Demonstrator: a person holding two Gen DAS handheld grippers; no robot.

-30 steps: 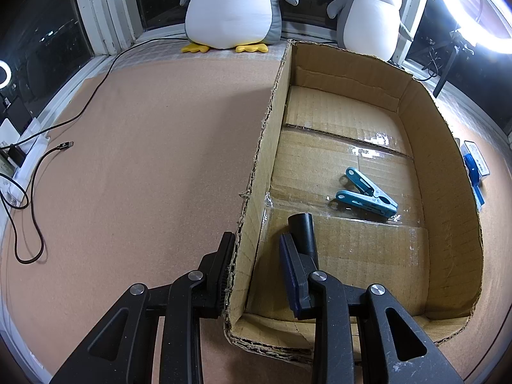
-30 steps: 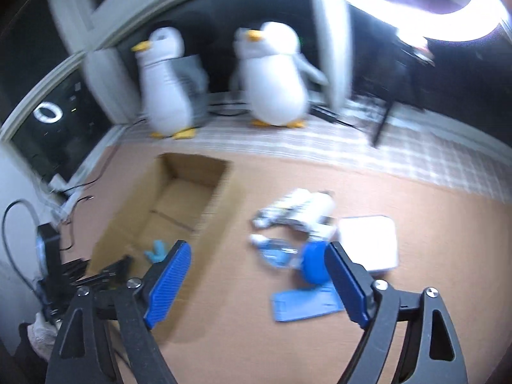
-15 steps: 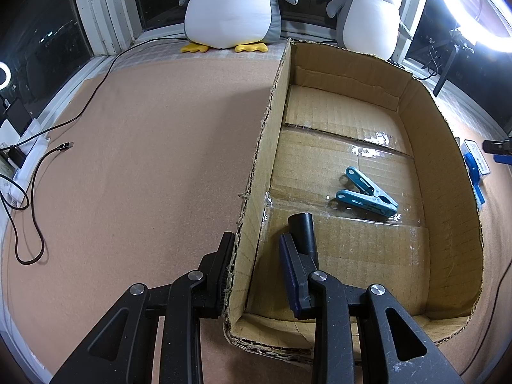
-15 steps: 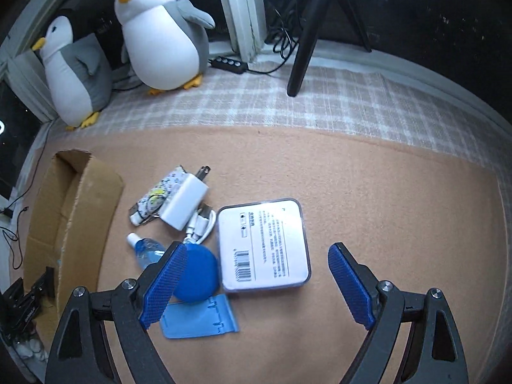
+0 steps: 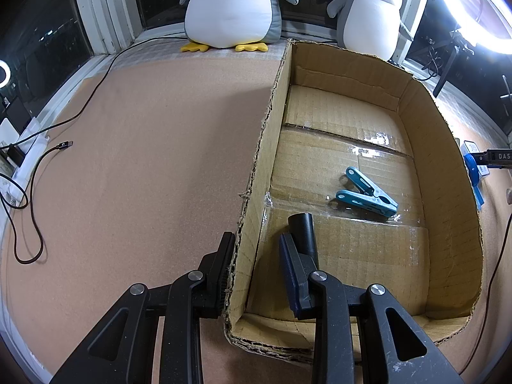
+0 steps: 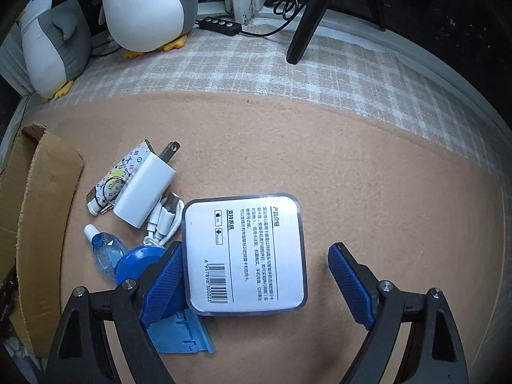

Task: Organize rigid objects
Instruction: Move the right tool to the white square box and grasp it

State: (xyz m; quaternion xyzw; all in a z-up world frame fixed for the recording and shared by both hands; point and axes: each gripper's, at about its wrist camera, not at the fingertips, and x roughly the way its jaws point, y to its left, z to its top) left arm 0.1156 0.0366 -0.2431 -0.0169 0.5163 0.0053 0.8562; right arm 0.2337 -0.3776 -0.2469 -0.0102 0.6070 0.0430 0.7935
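My left gripper is open and straddles the left wall of the cardboard box: one finger is outside against the wall, the other inside. On the box floor lie a teal clothespin and a black tube piece at the inner fingertip. My right gripper is open low over the mat, its blue pads on either side of a white square packet with a barcode label. They are not touching it. Left of the packet lie a blue disc, a blue flat plastic piece, a small clear bottle, a white charger with its cable, and a patterned case.
Two plush penguins sit at the back by the window. A black cable trails over the left of the brown mat. A tripod leg and a switch strip stand on the checked cloth behind the clutter. The box's outer wall is just left of it.
My right gripper swung away from the box, then came down and closer over the white packet, which now lies between its fingers. The left gripper and the box have not moved.
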